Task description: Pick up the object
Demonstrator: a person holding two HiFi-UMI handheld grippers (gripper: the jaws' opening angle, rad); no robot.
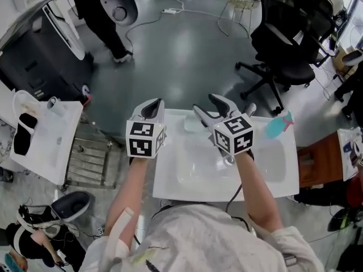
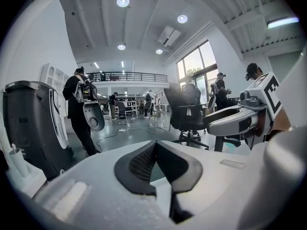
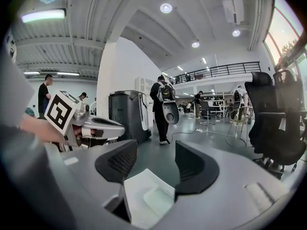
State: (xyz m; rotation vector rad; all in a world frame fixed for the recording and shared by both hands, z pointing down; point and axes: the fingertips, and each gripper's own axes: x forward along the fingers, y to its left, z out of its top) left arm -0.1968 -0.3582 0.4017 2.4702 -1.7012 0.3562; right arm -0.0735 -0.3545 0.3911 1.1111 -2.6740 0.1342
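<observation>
Grey glossy floor surrounds a white moulded basin counter. Only the head view shows the small teal plastic object, lying on the counter's far right corner, beyond the right gripper. The right gripper view shows those jaws spread, with only counter below the gap. The left gripper view shows its jaws pressed together, empty.

Looks along the left gripper, dark ribbed jaws pressed together at the tips, nothing held between. Catches the right gripper at the right edge, raised and apart from the left. Takes in a black office chair behind, a person in dark clothes wearing a backpack, a tall dark machine at left, round ceiling lights overhead.
</observation>
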